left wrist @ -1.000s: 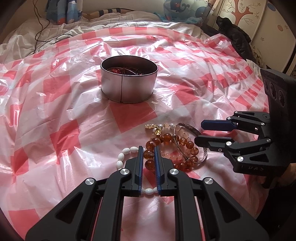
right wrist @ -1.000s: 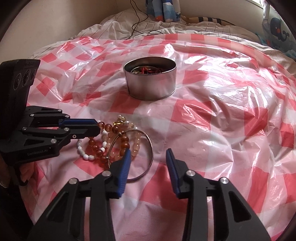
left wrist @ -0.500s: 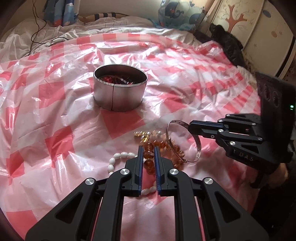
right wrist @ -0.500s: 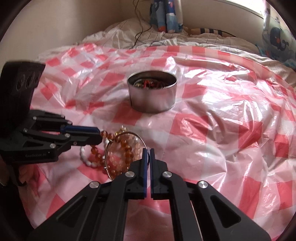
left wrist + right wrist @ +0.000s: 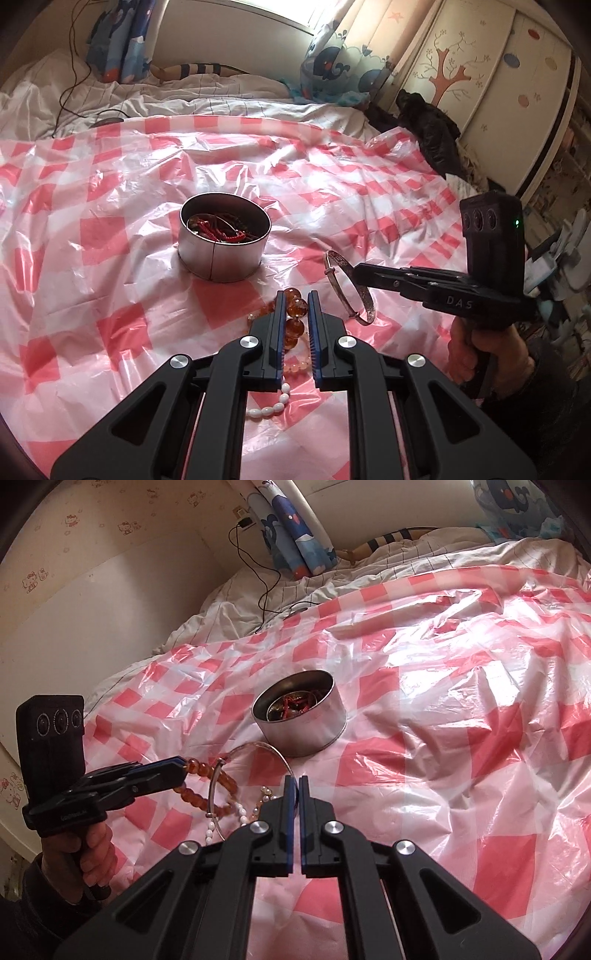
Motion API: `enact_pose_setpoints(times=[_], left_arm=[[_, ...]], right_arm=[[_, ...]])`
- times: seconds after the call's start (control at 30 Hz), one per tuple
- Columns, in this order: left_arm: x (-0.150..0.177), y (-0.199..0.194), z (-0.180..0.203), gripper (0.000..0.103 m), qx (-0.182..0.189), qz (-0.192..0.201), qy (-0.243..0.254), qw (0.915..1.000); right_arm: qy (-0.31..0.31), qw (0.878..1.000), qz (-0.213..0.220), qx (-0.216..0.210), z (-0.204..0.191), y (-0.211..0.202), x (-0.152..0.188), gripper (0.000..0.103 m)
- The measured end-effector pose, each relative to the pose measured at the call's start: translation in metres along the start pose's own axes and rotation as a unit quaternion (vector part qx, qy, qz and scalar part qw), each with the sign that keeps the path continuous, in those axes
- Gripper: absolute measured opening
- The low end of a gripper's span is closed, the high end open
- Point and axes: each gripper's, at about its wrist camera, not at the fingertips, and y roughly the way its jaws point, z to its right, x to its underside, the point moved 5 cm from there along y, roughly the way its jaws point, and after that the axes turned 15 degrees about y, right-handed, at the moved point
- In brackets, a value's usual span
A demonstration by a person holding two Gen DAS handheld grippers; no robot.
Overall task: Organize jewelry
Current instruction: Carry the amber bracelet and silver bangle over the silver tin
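My left gripper [image 5: 296,295] is shut on an amber bead bracelet [image 5: 295,325] and holds it above the sheet; it shows in the right wrist view [image 5: 181,766] with the beads [image 5: 195,797] hanging. My right gripper [image 5: 294,780] is shut on a thin silver bangle [image 5: 218,794], also lifted; it shows in the left wrist view [image 5: 356,275] with the bangle [image 5: 345,291]. A round metal tin [image 5: 223,242] holding red jewelry stands behind them; it also shows in the right wrist view [image 5: 301,716]. A white bead strand [image 5: 269,406] and pale pink beads [image 5: 295,365] lie on the sheet.
A red-and-white checked plastic sheet [image 5: 110,295] covers the bed. White bedding and a black cable [image 5: 74,74] lie at the far side. Dark clothing [image 5: 428,125] lies by a wardrobe at right. A wall [image 5: 74,572] runs along the left.
Both grippers have risen with their pieces: the left lifted the amber bracelet, the right closed on the silver bangle and raised it off the pile.
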Motion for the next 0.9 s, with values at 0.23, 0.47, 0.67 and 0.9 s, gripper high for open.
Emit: enact_pose_setpoints(times=[0.23, 0.47, 0.67, 0.9], left_arm=[[-0.016, 0.0, -0.003, 0.01, -0.038, 0.0, 0.025, 0.999], [-0.039, -0.003, -0.017, 0.01, -0.059, 0.017, 0.026, 0.9978], [-0.066, -0.003, -0.026, 0.01, -0.058, 0.042, 0.02, 0.9972], [-0.093, 0.013, -0.042, 0.01, -0.058, 0.058, 0.005, 0.9966]], right_arm=[[0.023, 1.0, 0.008, -0.02, 0.005, 0.004, -0.018, 0.003], [0.035, 0.999, 0.011, -0.035, 0.004, 0.015, -0.035, 0.003], [0.03, 0.999, 0.019, -0.035, 0.001, 0.021, -0.046, 0.003], [0.016, 0.999, 0.031, -0.019, 0.002, 0.032, -0.065, 0.003]])
